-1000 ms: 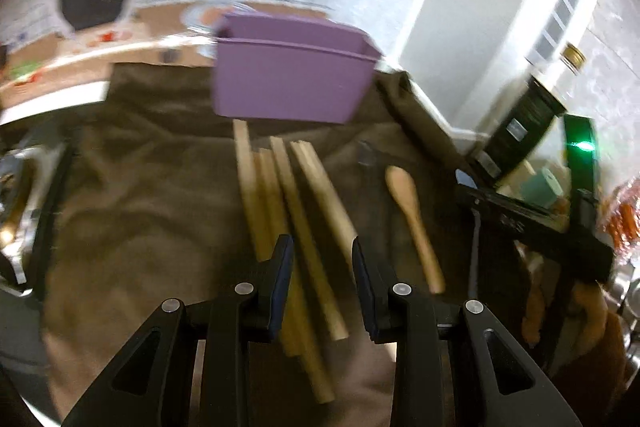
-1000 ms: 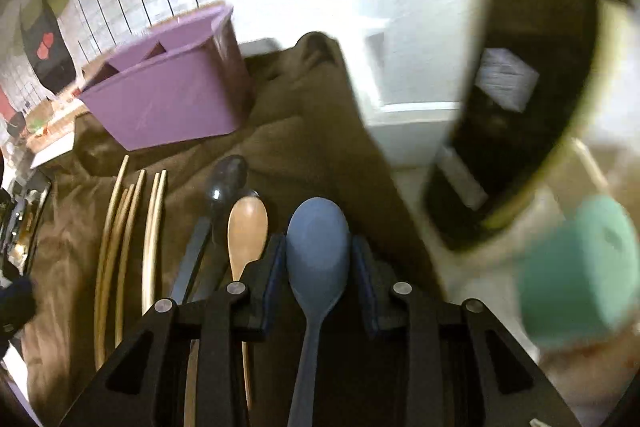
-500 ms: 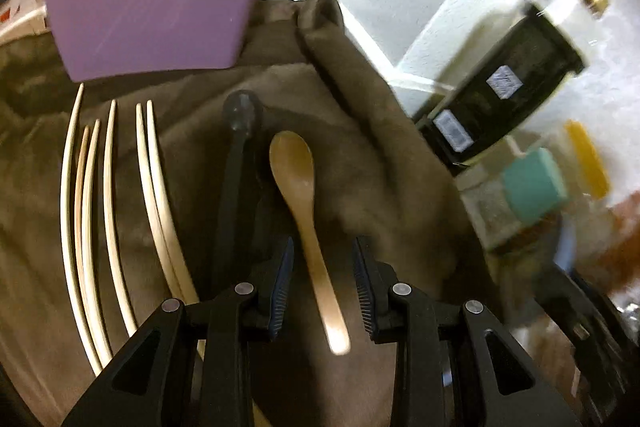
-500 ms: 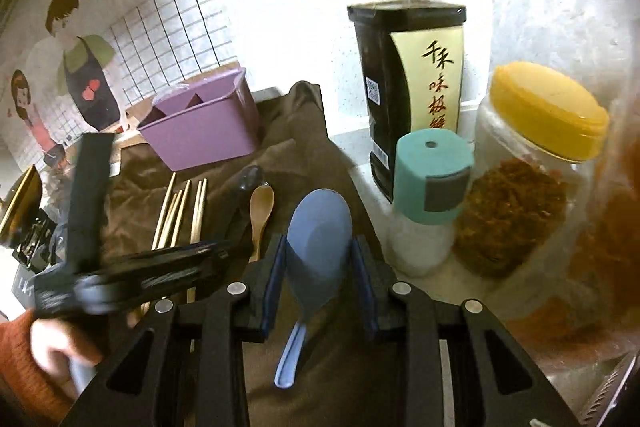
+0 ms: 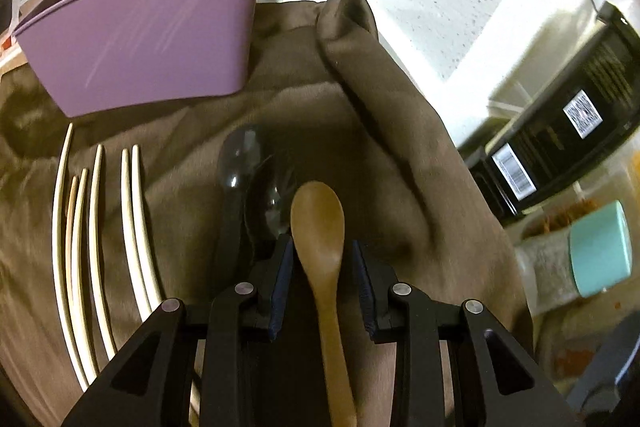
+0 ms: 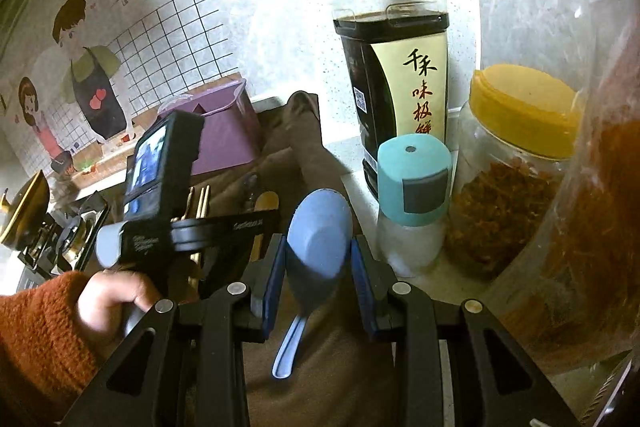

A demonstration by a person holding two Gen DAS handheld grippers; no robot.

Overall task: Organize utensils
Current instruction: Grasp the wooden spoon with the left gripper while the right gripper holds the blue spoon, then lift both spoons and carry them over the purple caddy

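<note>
A wooden spoon (image 5: 320,227) lies on the brown cloth (image 5: 380,131), its neck between the fingers of my open left gripper (image 5: 322,259), which do not touch it. Two black spoons (image 5: 240,155) lie just left of it. Several bamboo chopsticks (image 5: 96,219) lie further left. The purple utensil holder (image 5: 140,39) stands at the back. My right gripper (image 6: 318,255) is shut on a blue spoon (image 6: 318,231) and holds it lifted above the cloth, bowl up. The left gripper's body (image 6: 160,195) shows in the right wrist view.
A soy sauce bottle (image 6: 392,55), a teal-capped shaker (image 6: 412,187) and a yellow-lidded jar (image 6: 520,147) stand at the right by the wall. A stove (image 6: 52,231) is at the far left. The cloth has a raised fold (image 5: 360,39) at its right edge.
My left gripper moved right, from over the chopsticks, and down until the wooden spoon sits between its fingers. My right gripper rose and drew back with the blue spoon.
</note>
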